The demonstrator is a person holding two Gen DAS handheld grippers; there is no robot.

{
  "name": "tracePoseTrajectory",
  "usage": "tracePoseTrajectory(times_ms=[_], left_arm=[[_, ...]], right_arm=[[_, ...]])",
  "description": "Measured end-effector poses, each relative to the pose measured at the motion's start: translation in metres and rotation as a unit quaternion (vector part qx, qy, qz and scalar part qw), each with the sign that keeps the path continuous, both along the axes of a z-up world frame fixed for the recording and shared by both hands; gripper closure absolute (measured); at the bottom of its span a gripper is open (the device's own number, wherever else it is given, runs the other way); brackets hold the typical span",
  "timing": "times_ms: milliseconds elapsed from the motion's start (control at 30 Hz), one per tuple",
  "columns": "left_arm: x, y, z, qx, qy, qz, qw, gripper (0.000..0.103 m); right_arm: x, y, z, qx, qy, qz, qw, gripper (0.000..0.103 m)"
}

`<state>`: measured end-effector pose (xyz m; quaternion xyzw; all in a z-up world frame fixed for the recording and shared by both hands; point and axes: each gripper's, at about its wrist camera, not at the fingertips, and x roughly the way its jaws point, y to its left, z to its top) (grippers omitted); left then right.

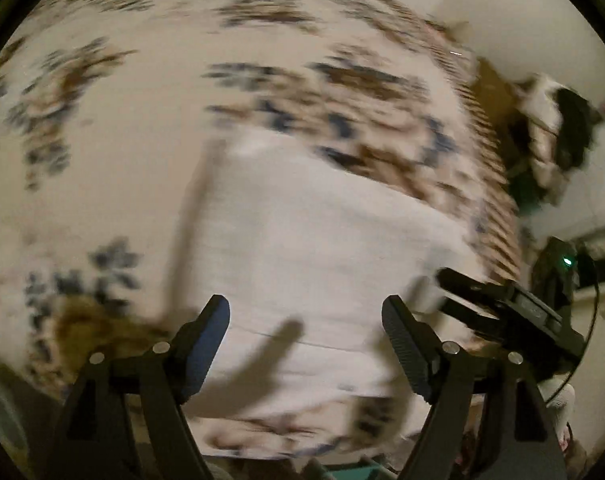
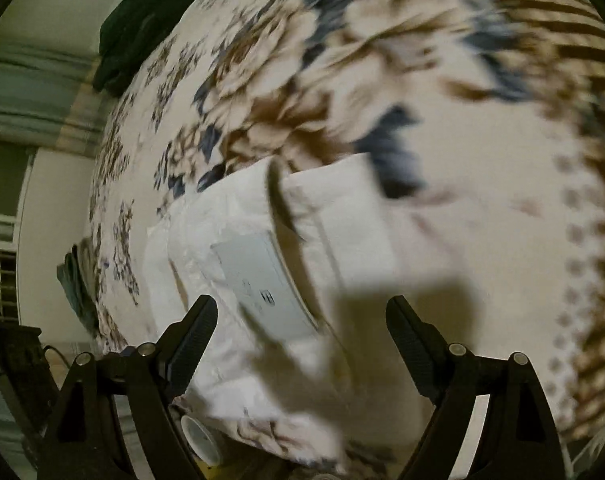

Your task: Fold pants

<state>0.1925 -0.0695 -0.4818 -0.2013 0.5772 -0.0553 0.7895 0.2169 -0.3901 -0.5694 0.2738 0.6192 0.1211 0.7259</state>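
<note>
White pants (image 1: 322, 248) lie folded on the floral bedspread (image 1: 122, 140), just beyond our 2 grippers.
Left gripper (image 1: 306, 344) and right gripper (image 2: 302, 340) both gape empty; the pants run away from us.

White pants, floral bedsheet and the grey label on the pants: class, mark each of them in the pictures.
white pants (image 1: 302, 248), left wrist view, on the flat middle of the folded cloth.
floral bedsheet (image 1: 102, 152), left wrist view, on a bare pale patch.
grey label (image 2: 258, 276), right wrist view, on its centre.
</note>
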Motion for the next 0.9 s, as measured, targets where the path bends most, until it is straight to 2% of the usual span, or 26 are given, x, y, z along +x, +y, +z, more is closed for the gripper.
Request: tracePoseTrajectory(times_ms=[67, 100, 133, 167, 200, 233, 333, 433, 633, 767, 900], left_arm=[[0.002, 0.021, -0.009, 0.013, 0.014, 0.025, 0.9995, 0.026], [0.003, 0.029, -0.01, 0.018, 0.017, 0.035, 0.9991, 0.026], [0.004, 0.035, -0.011, 0.023, 0.016, 0.042, 0.9987, 0.026], [0.004, 0.038, -0.011, 0.027, 0.013, 0.044, 0.9986, 0.026], [0.006, 0.041, -0.01, 0.033, 0.009, 0.047, 0.9983, 0.026], [0.007, 0.042, -0.008, 0.035, 0.007, 0.049, 0.9982, 0.026], [0.014, 0.041, -0.005, 0.024, 0.0, 0.051, 0.9984, 0.026], [0.025, 0.033, 0.0, 0.007, -0.009, 0.045, 0.9989, 0.026], [0.053, 0.003, 0.0, -0.028, -0.017, 0.015, 0.9993, 0.026], [0.079, -0.025, -0.014, -0.056, -0.006, -0.01, 0.9984, 0.026], [0.108, -0.05, -0.042, -0.056, 0.019, -0.038, 0.9976, 0.026]], right_arm=[[0.01, 0.013, -0.014, -0.001, 0.008, 0.01, 1.0, 0.015], [0.013, 0.019, -0.017, -0.01, 0.006, 0.008, 1.0, 0.023], [0.014, 0.023, -0.017, -0.014, -0.004, 0.005, 1.0, 0.062], [0.014, 0.027, -0.015, -0.026, -0.01, 0.007, 1.0, 0.074], [0.014, 0.032, -0.012, -0.042, -0.006, 0.009, 0.999, 0.077], [0.012, 0.034, -0.009, -0.044, -0.012, 0.006, 0.999, 0.089], [0.002, 0.033, 0.011, -0.051, -0.019, -0.005, 0.999, 0.093], [-0.01, 0.012, 0.035, -0.065, -0.021, -0.033, 0.997, 0.093], [-0.035, -0.072, 0.055, -0.085, 0.0, -0.112, 0.99, 0.093], [-0.045, -0.118, 0.046, -0.095, 0.02, -0.15, 0.984, 0.093], [-0.041, -0.128, 0.024, -0.097, 0.034, -0.146, 0.984, 0.092]])
